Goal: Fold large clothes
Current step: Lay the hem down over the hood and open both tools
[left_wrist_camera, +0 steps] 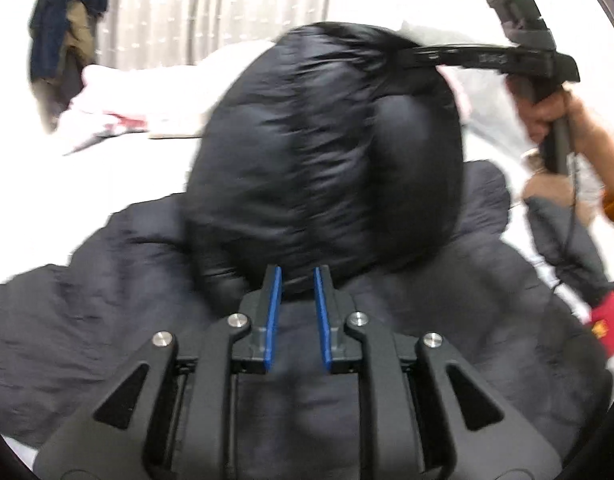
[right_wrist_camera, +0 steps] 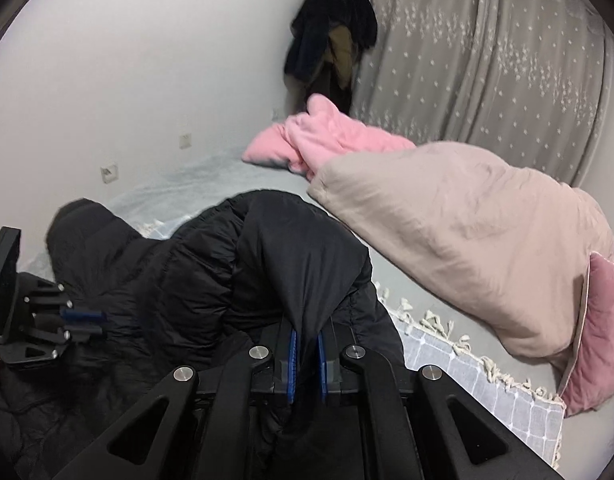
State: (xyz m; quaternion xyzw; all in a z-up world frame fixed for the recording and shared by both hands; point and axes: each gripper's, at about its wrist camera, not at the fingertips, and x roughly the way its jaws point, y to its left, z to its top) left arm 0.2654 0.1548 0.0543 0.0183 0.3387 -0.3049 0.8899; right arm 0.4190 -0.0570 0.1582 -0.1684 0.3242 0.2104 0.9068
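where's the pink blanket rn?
Right wrist view, upper centre: the pink blanket lies crumpled on the bed, touching the beige duvet, below the dark clothes hanging by the curtain.

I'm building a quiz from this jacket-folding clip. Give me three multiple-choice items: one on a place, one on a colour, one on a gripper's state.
1. Where does the black puffer jacket lie?
A. on the bed
B. on a chair
C. on the floor

2. What colour is the blanket near the curtain?
A. green
B. pink
C. yellow

3. What is the right gripper doing?
A. hanging empty
B. holding a pillow
C. pinching jacket fabric

Answers: A, the bed sheet shows around it; B, it is plainly pink; C, black fabric sits between its blue pads.
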